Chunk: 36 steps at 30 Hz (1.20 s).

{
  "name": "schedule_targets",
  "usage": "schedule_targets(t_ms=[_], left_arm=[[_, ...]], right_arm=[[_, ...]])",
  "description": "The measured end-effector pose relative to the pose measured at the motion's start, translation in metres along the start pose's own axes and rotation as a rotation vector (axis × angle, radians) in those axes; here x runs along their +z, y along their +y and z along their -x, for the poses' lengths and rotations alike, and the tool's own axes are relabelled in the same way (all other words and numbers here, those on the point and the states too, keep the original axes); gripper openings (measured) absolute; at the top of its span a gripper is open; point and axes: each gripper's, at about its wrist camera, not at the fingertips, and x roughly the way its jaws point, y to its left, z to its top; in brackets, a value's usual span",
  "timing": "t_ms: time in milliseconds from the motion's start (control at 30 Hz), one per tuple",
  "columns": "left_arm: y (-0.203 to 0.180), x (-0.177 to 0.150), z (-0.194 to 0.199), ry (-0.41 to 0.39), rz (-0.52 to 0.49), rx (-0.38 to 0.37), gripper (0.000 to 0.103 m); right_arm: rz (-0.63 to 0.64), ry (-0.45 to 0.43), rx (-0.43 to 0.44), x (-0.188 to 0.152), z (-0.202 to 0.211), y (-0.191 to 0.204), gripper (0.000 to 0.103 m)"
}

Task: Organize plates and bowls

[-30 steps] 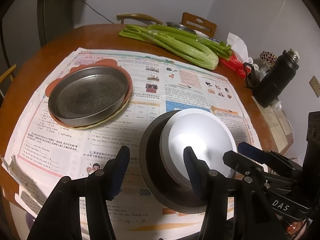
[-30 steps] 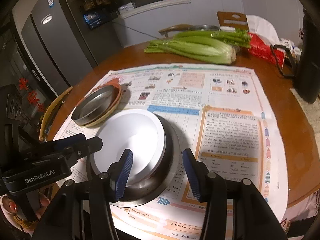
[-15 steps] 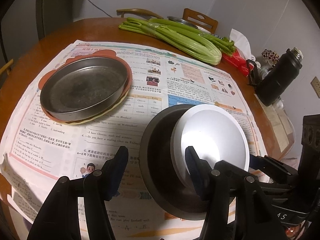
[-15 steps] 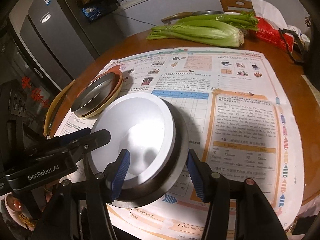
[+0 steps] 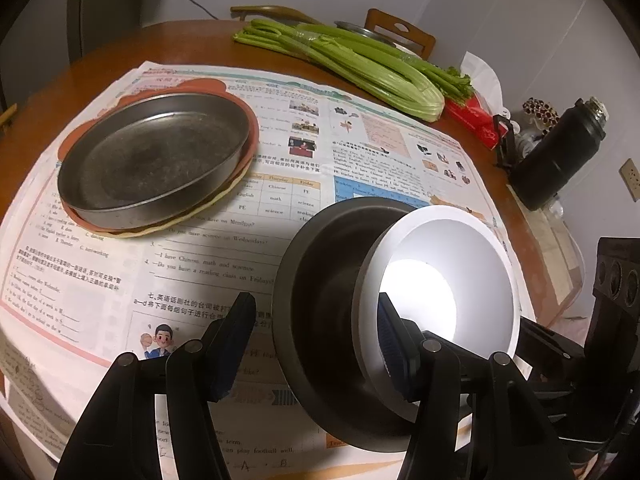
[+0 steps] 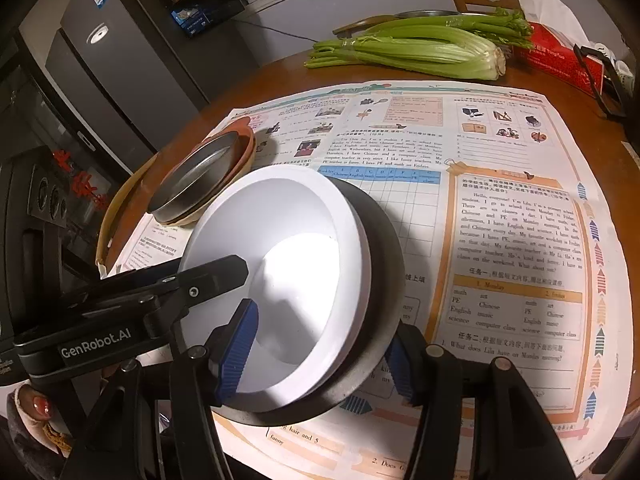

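A white bowl sits tilted inside a dark metal bowl on the newspaper. My left gripper straddles their near rims: one finger stands outside the dark bowl with paper showing between, the other is inside the white bowl. My right gripper straddles the opposite side of the white bowl and dark bowl, its jaws opening. Its left pad is inside the white bowl and its right pad is beside the dark rim. A metal pan rests on an orange plate to the left.
Newspaper covers the round wooden table. Celery, a red tissue box and a black flask line the far side. A fridge stands beyond the table. A hand shows at the lower left.
Both grippers have sunk closer to the nested bowls, which now look larger. The right gripper's jaws have spread wider around the rims. The pan stack has not moved.
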Motion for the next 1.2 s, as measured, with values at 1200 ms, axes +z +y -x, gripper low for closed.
schedule_targets(t_ms=[1200], left_arm=[[0.020,0.003,0.044,-0.084,0.021,-0.032,0.057]], right_arm=[[0.108,-0.028,0.022,0.009,0.005,0.050,0.061]])
